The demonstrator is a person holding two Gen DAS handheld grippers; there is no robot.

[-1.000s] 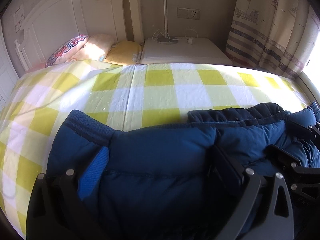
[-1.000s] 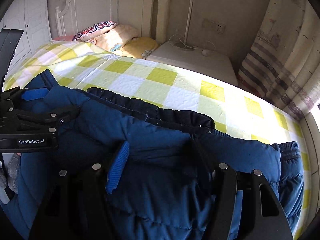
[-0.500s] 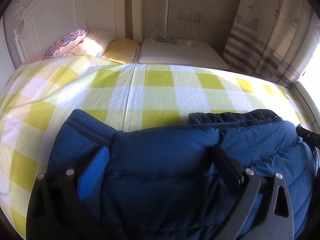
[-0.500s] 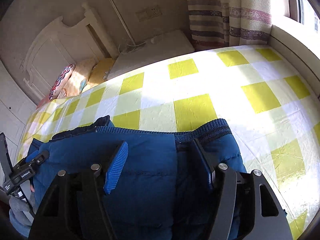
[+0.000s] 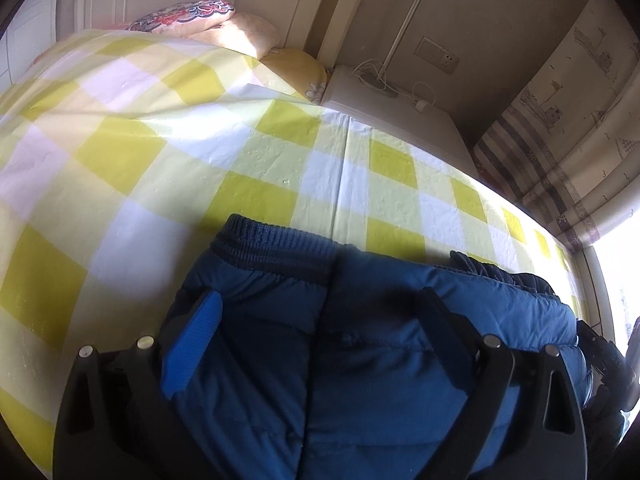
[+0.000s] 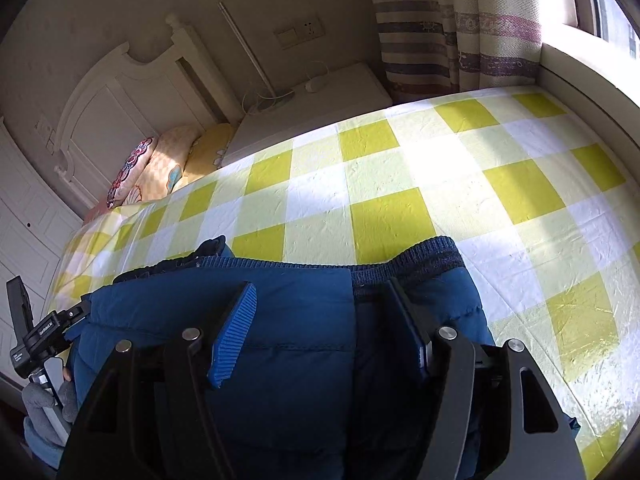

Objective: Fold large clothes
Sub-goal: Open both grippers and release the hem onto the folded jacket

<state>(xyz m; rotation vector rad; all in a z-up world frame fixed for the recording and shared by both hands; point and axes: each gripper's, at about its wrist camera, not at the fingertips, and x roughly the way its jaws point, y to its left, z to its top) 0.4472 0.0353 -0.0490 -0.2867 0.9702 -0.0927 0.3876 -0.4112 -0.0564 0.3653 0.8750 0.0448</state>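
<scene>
From my left tongs [image 5: 316, 312] I see the blue padded jacket [image 5: 360, 360] bulging up between the two fingers; the blue pad [image 5: 192, 344] and the dark finger both lie against the fabric, so I read these tongs as pinching the jacket. Its ribbed hem [image 5: 276, 248] marks the far edge, and the jacket lies at the near side of the bed [image 5: 120, 152]. Beyond and to the left of the hem, the yellow-and-white checked sheet runs bare up to the pillows [image 5: 192, 20] at the headboard, so there is plenty of free room that way. Further right stands the white bedside cabinet [image 5: 400, 120], then the striped curtain [image 5: 560, 140].

On my right tongs [image 6: 320, 316], the fingers are likewise closed on the jacket [image 6: 292, 320], with the ribbed hem [image 6: 424, 256] along the far edge. The left tongs [image 6: 44, 332] show at the jacket's left end. To the right the sheet [image 6: 520, 200] stays open out to the window ledge [image 6: 580, 76].
</scene>
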